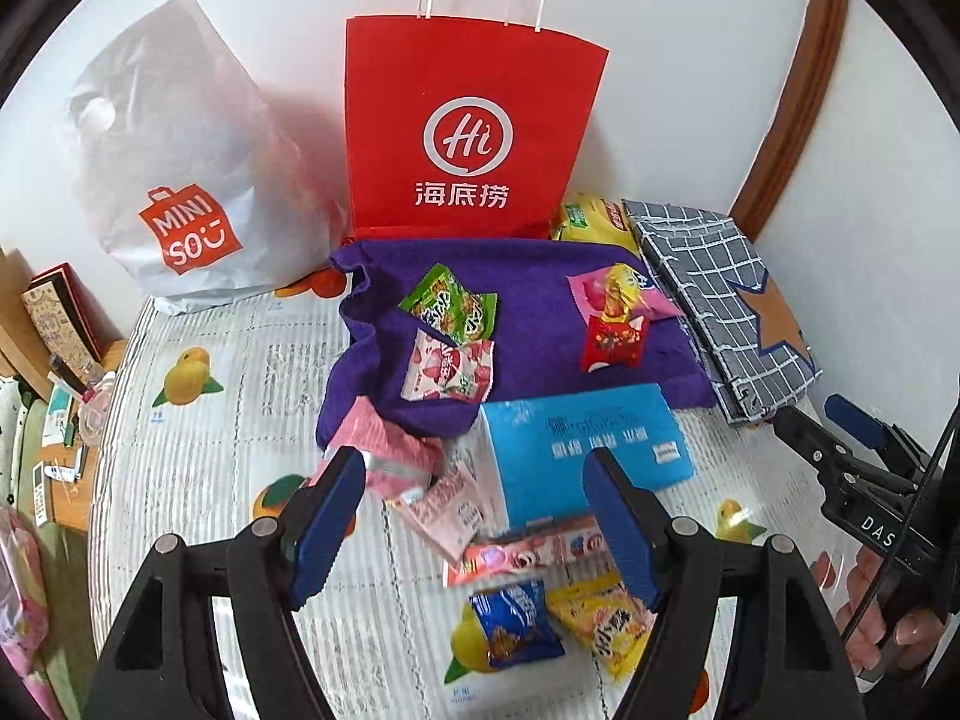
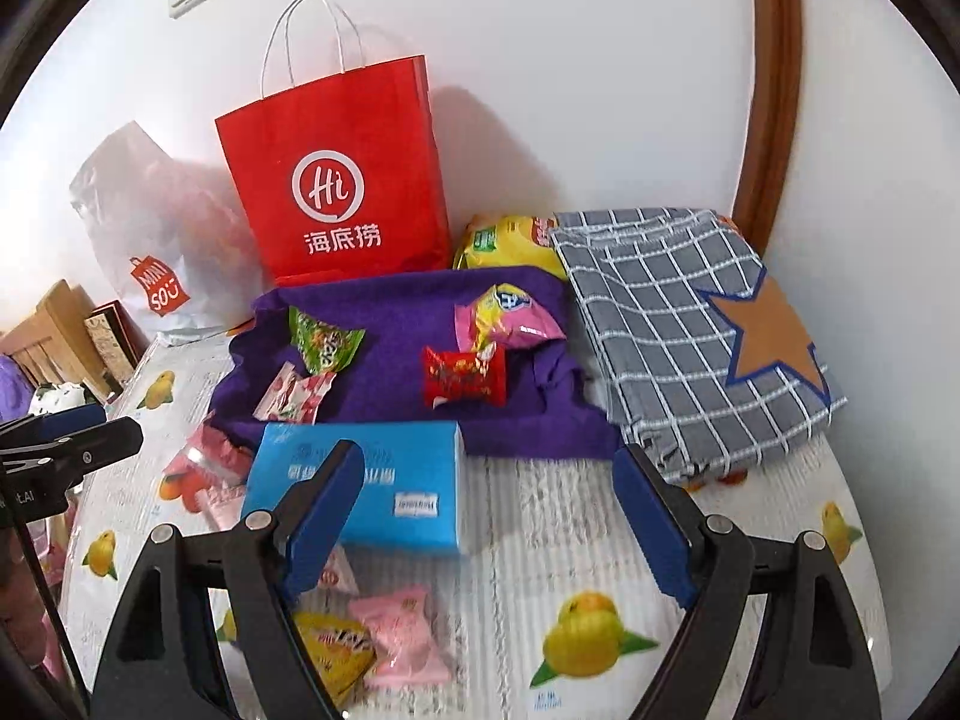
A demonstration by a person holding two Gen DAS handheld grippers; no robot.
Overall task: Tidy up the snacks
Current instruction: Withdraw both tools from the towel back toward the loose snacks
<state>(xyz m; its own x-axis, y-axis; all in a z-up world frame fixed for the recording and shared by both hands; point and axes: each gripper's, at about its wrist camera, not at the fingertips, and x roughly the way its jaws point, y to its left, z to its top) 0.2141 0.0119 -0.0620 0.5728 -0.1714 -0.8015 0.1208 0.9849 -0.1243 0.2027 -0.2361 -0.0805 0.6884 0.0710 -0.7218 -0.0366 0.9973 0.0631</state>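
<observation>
A purple cloth [image 1: 540, 324] [image 2: 396, 354] lies on the table with a green packet [image 1: 453, 303] [image 2: 324, 342], a pink-white packet [image 1: 447, 372] [image 2: 294, 399], a red candy packet [image 1: 615, 342] [image 2: 465, 375] and a pink-yellow packet [image 1: 624, 291] [image 2: 510, 318] on it. A blue box [image 1: 585, 459] [image 2: 384, 480] lies in front of the cloth. Loose snack packets lie near it: pink [image 1: 396, 456], blue [image 1: 516, 624], yellow [image 1: 600, 618] [image 2: 333, 648], pink [image 2: 405, 636]. My left gripper [image 1: 480, 516] is open and empty above them. My right gripper [image 2: 492, 504] is open and empty beside the box.
A red paper bag [image 1: 474, 132] [image 2: 342, 180] and a white Miniso bag [image 1: 180, 168] [image 2: 150, 228] stand against the wall. A yellow chip bag [image 1: 591, 219] [image 2: 504, 237] and a grey checked bag with a star [image 1: 714, 294] [image 2: 690, 324] lie at the right. The table edge [image 1: 102, 420] runs along the left.
</observation>
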